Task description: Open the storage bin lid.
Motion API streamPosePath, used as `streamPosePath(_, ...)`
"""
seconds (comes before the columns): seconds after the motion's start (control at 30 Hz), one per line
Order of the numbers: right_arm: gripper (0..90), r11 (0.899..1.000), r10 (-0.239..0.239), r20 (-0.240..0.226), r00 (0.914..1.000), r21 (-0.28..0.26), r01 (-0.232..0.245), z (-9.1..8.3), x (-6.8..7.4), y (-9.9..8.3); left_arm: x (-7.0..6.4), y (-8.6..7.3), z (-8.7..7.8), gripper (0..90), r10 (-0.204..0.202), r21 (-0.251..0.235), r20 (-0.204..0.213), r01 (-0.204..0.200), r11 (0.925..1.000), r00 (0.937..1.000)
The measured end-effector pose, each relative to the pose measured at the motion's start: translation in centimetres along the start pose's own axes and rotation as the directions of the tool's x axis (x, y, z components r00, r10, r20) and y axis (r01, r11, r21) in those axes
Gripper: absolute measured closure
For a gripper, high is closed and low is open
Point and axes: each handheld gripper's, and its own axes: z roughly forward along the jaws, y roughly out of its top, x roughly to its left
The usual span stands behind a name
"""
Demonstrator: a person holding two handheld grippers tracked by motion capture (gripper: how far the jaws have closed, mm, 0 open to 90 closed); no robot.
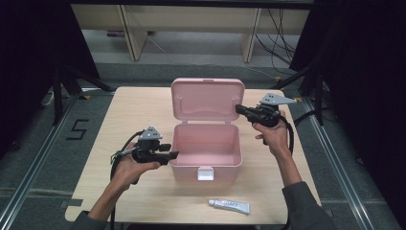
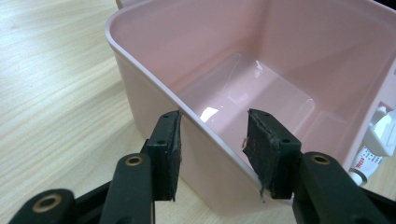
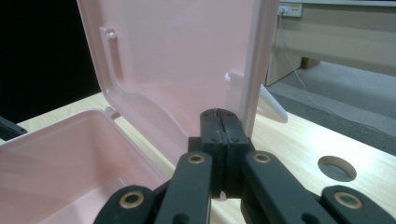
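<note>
My left gripper gapes astride the pink box wall at frame centre. My right gripper is pressed closed against the raised lid, pinching nothing.

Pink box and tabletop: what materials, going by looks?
Pink box: looks like moulded plastic, glossy; the inside floor mirrors light in the left gripper view, and walls are thin with rounded corners. Tabletop: pale wood grain, matte; probably laminate or veneer, but solid wood cannot be ruled out.

At the centre of the frame a box stands on the tabletop, its lid raised behind it. A tube lies before it, lower right. The left tool straddles the box's left wall; the right tool sits at the lid's right edge.
</note>
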Motion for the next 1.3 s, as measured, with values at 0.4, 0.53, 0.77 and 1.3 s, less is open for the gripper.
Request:
streamPosePath(0.4,90.0,0.998,0.05,0.009,0.9987,0.025,-0.051,0.8,-0.8,-0.6,-0.1,0.0,0.1,54.5,0.002,0.004,0.002,-0.002,1.0,1.0)
streamPosePath(0.53,90.0,0.999,0.041,0.02,0.9989,0.022,-0.042,1.0,-1.4,-0.9,-0.1,0.0,0.1,54.5,-0.001,0.003,0.001,0.001,1.0,1.0)
streamPosePath(0.77,90.0,0.998,0.031,0.047,0.9984,0.057,-0.034,1.5,-1.8,-1.4,-0.1,-0.1,0.1,54.5,-0.001,0.002,-0.004,0.001,1.0,1.0)
streamPosePath(1.3,87.3,0.994,-0.035,0.077,0.9964,0.11,0.027,1.2,-0.4,-1.2,-0.2,-0.1,0.0,54.3,-0.002,0.0,-0.011,0.002,1.0,0.9999)
